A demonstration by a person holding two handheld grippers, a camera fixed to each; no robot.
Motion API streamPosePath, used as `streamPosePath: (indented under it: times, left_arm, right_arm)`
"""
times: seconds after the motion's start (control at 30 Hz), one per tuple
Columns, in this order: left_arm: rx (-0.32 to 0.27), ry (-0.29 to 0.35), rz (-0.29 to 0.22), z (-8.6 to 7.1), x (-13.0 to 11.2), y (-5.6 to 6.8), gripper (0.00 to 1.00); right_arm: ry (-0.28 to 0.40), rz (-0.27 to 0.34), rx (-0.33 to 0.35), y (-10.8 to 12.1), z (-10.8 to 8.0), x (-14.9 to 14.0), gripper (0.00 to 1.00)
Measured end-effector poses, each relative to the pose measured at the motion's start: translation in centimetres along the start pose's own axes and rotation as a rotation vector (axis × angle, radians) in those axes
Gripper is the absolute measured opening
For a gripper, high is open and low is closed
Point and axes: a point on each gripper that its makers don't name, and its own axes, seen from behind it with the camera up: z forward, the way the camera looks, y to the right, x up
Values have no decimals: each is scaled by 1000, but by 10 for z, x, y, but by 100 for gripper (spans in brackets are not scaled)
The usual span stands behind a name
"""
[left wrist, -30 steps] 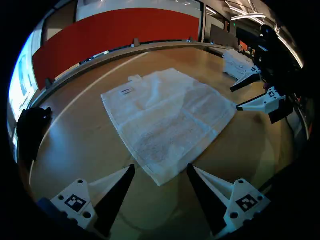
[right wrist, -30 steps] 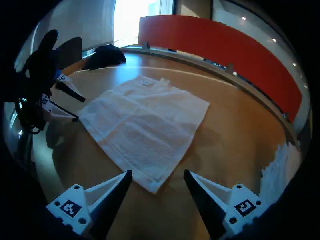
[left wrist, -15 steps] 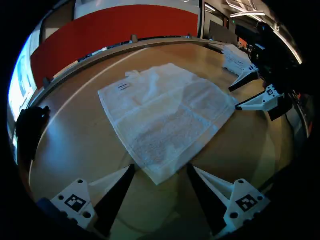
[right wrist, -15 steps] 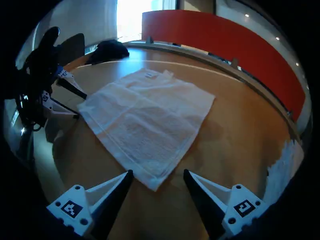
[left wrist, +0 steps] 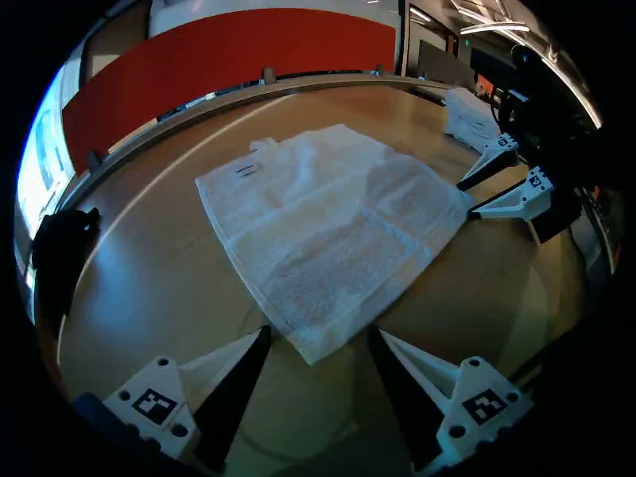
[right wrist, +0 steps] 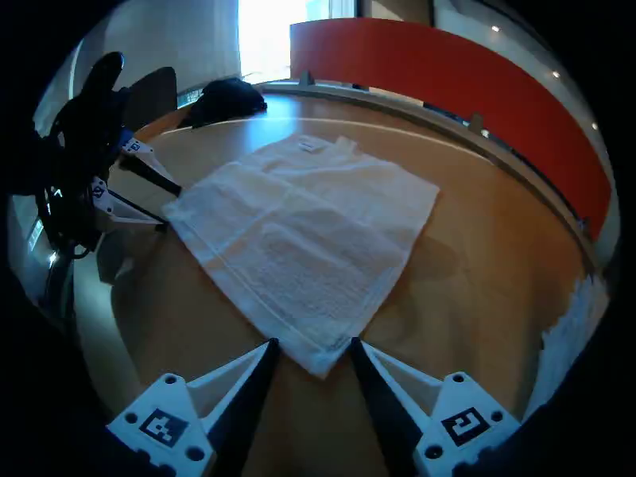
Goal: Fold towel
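Left gripper view — seemingly wooden table (left wrist: 159, 262)

Both grippers have closed in on the towel (right wrist: 306, 238). The right gripper (right wrist: 312, 343) has crept forward and its fingers have narrowed, so 1 corner now lies between the tips; they may touch the cloth, but that is hard to tell. The left gripper (left wrist: 318, 334) has edged up too, and its corner now reaches between its 2 fingers.

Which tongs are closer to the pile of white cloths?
Right. The right tongs are at the towel corner nearest the pile; the left tongs are across the towel from it.
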Motion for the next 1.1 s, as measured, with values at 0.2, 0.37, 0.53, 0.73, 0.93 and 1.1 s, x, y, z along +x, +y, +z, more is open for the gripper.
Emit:
streamPosePath:
  times: [0.2, 0.37, 0.53, 0.73, 0.93, 1.1]
  left_arm:
    - [6, -13, -9, -1, 0, -1, 77]
    - [12, -19, -16, -1, -1, -2, 67]
    - [16, -24, -18, 0, 0, -1, 52]
    - [28, -26, -19, 0, 0, 0, 35]
    - [32, -21, -22, -1, 1, 0, 33]
    - [32, -21, -21, -1, 0, 1, 32]
  right_arm:
    - [-5, 15, 2, 2, -1, 0, 45]
    - [0, 23, -1, 2, -3, 1, 35]
    - [12, 22, -7, 2, -5, 4, 24]
    - [2, 40, -18, 4, -5, 3, 22]
    - [-22, 60, -17, 5, -4, -3, 32]
    - [-31, 65, -4, 4, -6, -5, 32]
